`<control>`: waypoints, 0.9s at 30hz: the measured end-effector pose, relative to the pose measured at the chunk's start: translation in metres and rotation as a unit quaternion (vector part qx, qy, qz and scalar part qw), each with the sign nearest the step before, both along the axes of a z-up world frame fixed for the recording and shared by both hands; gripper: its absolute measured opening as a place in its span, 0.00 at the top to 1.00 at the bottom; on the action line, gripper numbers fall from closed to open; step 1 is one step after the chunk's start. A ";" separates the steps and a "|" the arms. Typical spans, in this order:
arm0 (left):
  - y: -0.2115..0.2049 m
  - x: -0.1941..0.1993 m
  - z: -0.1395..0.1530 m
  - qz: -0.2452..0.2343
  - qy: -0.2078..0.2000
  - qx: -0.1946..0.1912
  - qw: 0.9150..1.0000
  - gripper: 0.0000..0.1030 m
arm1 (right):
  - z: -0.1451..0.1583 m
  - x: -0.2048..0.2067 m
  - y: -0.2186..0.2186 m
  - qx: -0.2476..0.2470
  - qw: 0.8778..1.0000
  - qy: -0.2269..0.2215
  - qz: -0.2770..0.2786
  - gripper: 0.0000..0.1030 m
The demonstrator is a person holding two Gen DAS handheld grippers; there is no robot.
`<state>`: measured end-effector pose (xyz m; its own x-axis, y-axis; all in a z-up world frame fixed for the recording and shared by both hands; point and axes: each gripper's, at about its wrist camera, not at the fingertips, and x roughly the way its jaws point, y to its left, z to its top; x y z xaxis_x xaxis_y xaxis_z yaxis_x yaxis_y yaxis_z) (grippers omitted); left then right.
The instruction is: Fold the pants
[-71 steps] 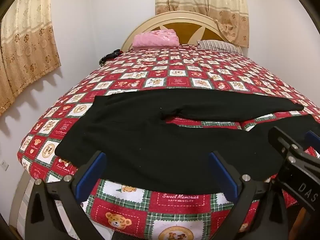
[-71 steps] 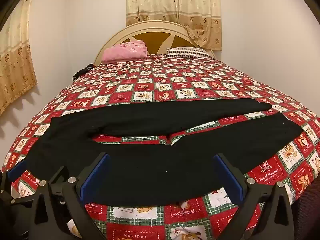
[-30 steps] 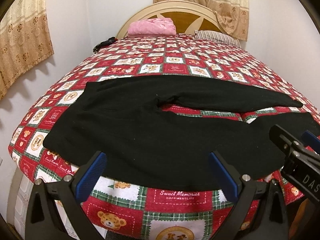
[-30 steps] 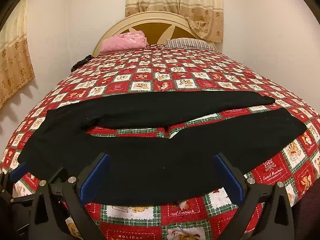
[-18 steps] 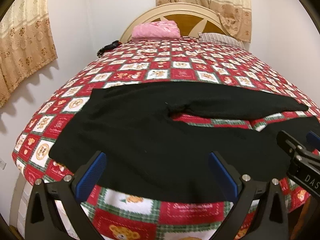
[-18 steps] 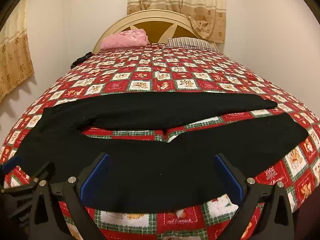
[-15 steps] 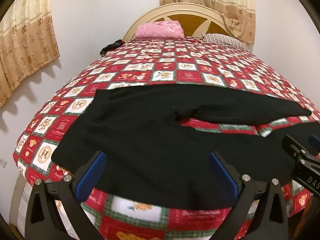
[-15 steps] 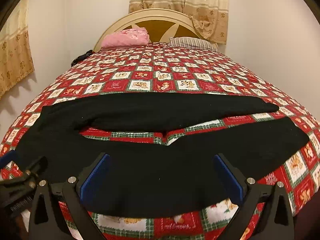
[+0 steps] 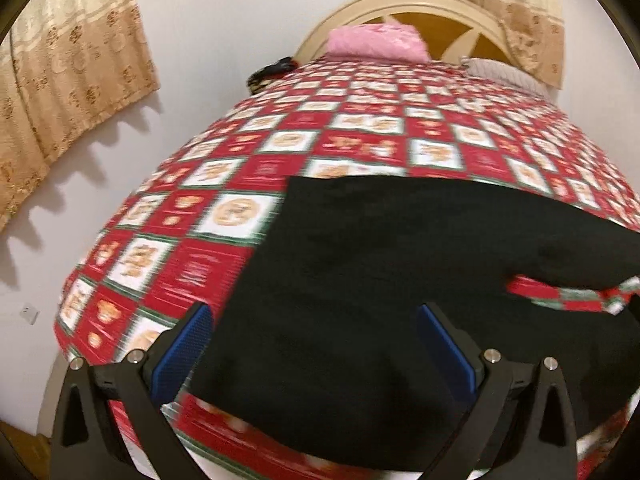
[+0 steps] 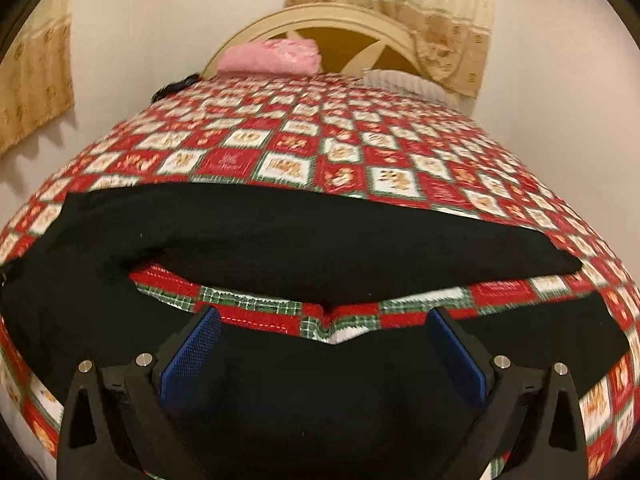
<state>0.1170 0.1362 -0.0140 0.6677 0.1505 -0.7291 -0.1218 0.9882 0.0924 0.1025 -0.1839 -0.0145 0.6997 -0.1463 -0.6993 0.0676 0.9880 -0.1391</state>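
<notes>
Left wrist view: black pants [image 9: 380, 280] lie flat across the near end of the bed [image 9: 360, 132], waist to the left, legs running off right. Left tongs [image 9: 316, 344] gape wide, nothing held, low over the waist end nr the bed's edge. Right tongs [image 10: 324, 348], also wide open & empty, sit over the near leg [image 10: 320, 392]; far leg [image 10: 320, 240] lies apart w/ a strip of quilt between. To fold well, I'd say: pinch the near edge at waist & leg, only the pants' cloth, not the quilt, then carry it over onto the far leg, edges matched. Frames are blurred; quilt lettering can't be read.
</notes>
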 end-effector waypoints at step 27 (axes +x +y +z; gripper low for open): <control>0.053 0.182 -0.058 -0.011 0.148 -0.137 0.980 0.20 | -0.026 0.203 -0.009 0.061 0.970 0.125 0.201 0.17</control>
